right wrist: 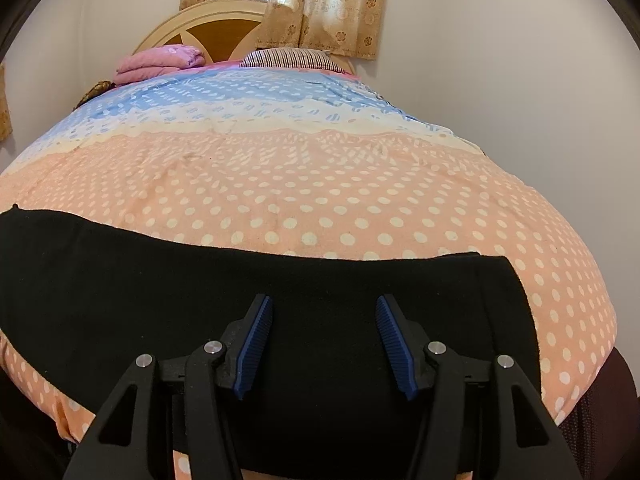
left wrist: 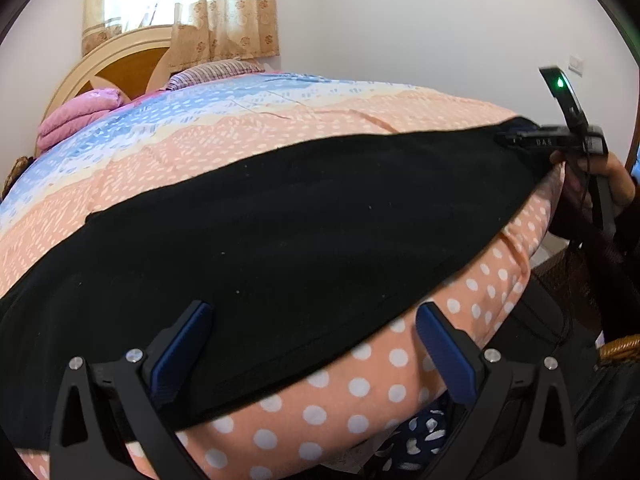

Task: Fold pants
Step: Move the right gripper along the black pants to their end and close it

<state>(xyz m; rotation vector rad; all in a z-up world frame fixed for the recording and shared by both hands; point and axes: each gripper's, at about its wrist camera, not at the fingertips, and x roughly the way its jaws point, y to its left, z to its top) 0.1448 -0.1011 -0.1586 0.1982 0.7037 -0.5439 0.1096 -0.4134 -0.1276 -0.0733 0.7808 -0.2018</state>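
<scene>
A: Left tongs [left wrist: 314,320]: spread wide, gripping nothing, poised over near hem of black pants [left wrist: 280,232]. Right tongs [right wrist: 324,316]: likewise parted, empty, low over same cloth.

B: Location of pants?

A: Flat across near edge of bed, on dotted peach quilt [right wrist: 320,200]; long axis left to right, one end near right tongs, other running off past left tongs. Looks already doubled leg on leg, judging by single neat band.

B: Advice for step in hand?

A: Probably end-to-end fold. Pinch both layers at one end's corners, lift low, carry across evenly, align edges before release. Risk: catching quilt beneath, or only top layer.

B: Beyond?

A: Pink folded blanket [right wrist: 160,60], headboard [right wrist: 224,28], curtain [right wrist: 320,0].
</scene>
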